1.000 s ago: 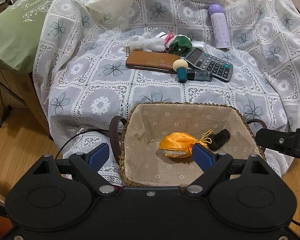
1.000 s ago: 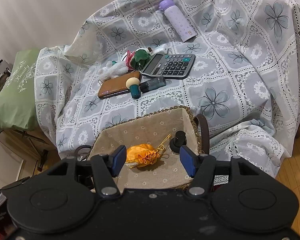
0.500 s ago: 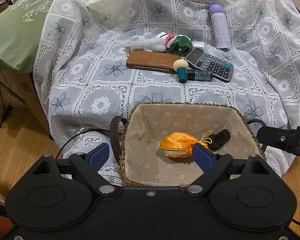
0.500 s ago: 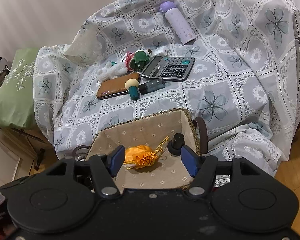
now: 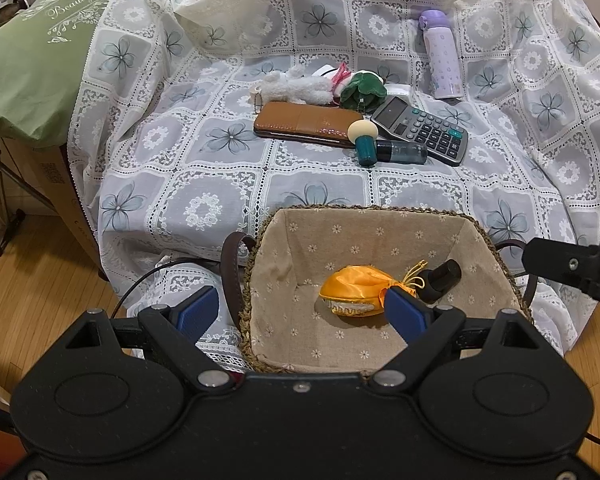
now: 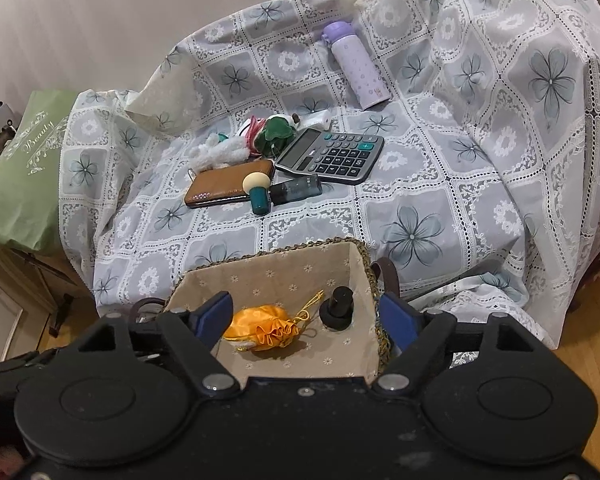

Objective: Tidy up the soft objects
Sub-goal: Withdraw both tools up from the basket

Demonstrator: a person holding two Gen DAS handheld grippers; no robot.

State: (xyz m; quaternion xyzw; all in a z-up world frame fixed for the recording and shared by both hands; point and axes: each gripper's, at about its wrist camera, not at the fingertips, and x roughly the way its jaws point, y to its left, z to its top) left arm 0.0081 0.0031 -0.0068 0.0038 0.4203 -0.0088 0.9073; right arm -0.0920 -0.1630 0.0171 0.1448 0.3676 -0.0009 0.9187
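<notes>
Blue pads of the left hand-held gripper (image 5: 302,312) stand wide apart and empty above a lined woven basket (image 5: 496,236). Inside it lie an orange drawstring pouch (image 5: 354,289) and a black stopper (image 5: 440,280). Farther back, a white plush toy (image 5: 296,87) touches a green plush toy (image 5: 362,87).

Right wrist view: the right hand-held gripper (image 6: 306,314) has just been opening, jaws apart, gripping nothing; the orange drawstring pouch (image 6: 266,326) rests in the basket (image 6: 366,264) below.

Woven fabric-lined basket (image 5: 476,232) sits at front edge of lace-covered seat (image 5: 204,184). In it: orange satin drawstring pouch (image 5: 354,290) w/ black pump cap (image 5: 440,280) just right. Behind basket: brown leather wallet (image 5: 304,124), grey calculator (image 5: 424,130) to its right, white plush (image 5: 296,88) & green plush (image 5: 362,86) farther back.
</notes>
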